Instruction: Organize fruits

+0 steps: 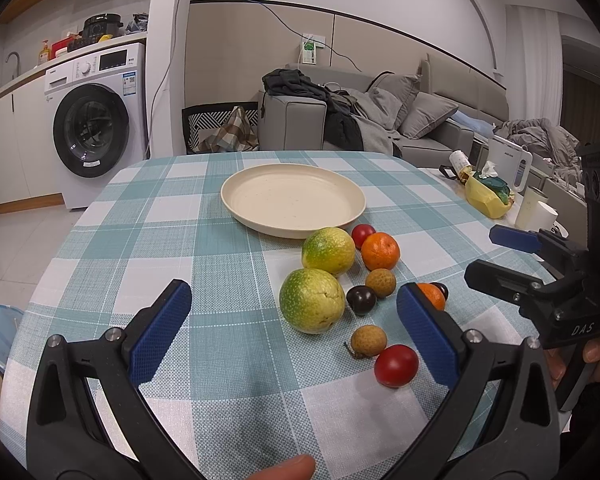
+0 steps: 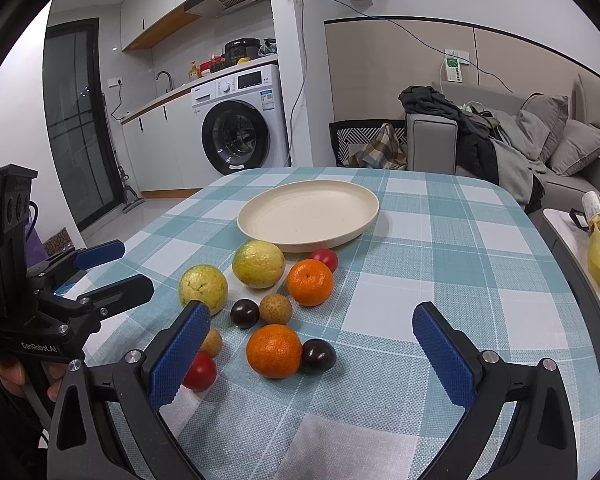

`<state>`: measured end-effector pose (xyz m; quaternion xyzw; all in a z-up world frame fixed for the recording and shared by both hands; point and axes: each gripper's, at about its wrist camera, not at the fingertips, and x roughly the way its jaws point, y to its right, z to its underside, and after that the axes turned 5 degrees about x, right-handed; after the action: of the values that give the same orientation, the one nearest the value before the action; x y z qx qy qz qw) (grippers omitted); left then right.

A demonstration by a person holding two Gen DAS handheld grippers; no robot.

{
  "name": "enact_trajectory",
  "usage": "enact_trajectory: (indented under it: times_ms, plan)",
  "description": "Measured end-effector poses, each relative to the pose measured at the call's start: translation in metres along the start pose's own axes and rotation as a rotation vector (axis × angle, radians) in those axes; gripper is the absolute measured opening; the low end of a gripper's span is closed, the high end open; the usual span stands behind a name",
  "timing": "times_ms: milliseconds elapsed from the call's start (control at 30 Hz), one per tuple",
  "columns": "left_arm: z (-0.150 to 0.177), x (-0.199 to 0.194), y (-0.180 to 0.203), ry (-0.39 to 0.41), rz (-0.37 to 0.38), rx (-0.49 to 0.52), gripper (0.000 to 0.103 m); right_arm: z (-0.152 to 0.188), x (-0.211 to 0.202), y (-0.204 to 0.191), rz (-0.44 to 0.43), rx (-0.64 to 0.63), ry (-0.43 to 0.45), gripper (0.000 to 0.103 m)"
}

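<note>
A bare cream plate (image 1: 293, 200) (image 2: 308, 214) sits mid-table. In front of it lies a cluster of fruit: two green-yellow citrus (image 1: 312, 306) (image 2: 259, 264), two mandarins (image 1: 380, 251) (image 2: 274, 351), two red fruits (image 1: 396, 365) (image 2: 199, 371), two dark plums (image 1: 362, 299) (image 2: 319, 355) and two brown longans (image 1: 368, 340) (image 2: 275, 309). My left gripper (image 1: 293, 288) (image 2: 128, 268) hovers open at the cluster's near left side, holding nothing. At the cluster's right, my right gripper (image 2: 309, 309) (image 1: 496, 256) is open and empty too. Its finger hides part of one red fruit.
The table wears a teal-and-white checked cloth (image 1: 204, 240). A side table on the right carries a yellow bag (image 1: 486, 200), a white kettle (image 1: 508, 164) and cups. A washing machine (image 1: 96, 124) and a sofa (image 1: 420, 120) stand beyond. A hand (image 1: 596, 356) holds the right gripper.
</note>
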<state>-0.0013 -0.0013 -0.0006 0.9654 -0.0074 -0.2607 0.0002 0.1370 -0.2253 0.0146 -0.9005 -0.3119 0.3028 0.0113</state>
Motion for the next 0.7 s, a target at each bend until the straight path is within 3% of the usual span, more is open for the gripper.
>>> enact_trajectory:
  times_ms: [700]
  plan:
    - [-0.0014,-0.0043,-0.0013,-0.001,0.000,0.000,0.102,-0.0003,0.0002,-0.0003,0.001,-0.001,-0.003,0.103]
